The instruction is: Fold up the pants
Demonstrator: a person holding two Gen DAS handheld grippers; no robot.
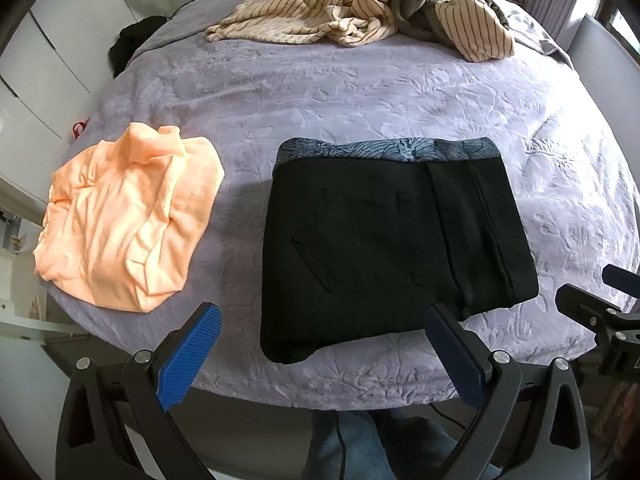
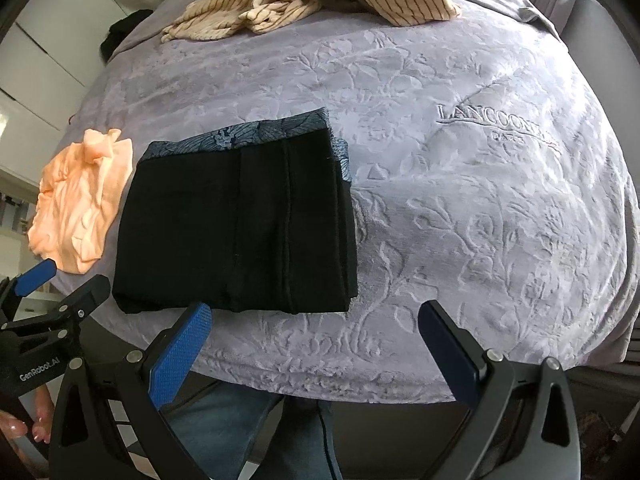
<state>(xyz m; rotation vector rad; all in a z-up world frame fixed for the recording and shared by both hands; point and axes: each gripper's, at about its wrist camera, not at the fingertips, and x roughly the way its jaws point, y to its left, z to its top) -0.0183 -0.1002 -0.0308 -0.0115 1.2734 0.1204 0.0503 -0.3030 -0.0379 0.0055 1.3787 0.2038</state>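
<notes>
pants (image 1: 384, 236): folded, on bed (image 1: 360, 92) | soft, limp, light; take at near folded edge | left claw (image 1: 320, 354), right claw (image 2: 316, 350): both wide open, empty

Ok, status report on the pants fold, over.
Left gripper open, right gripper open, both empty, short of the bed edge. Black pants folded into a flat rectangle on the purple blanket. Peach top alongside, apart; nothing in the way.

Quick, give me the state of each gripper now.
Left gripper: open, holding nothing, just short of the folded black pants.
Right gripper: open, holding nothing.
</notes>
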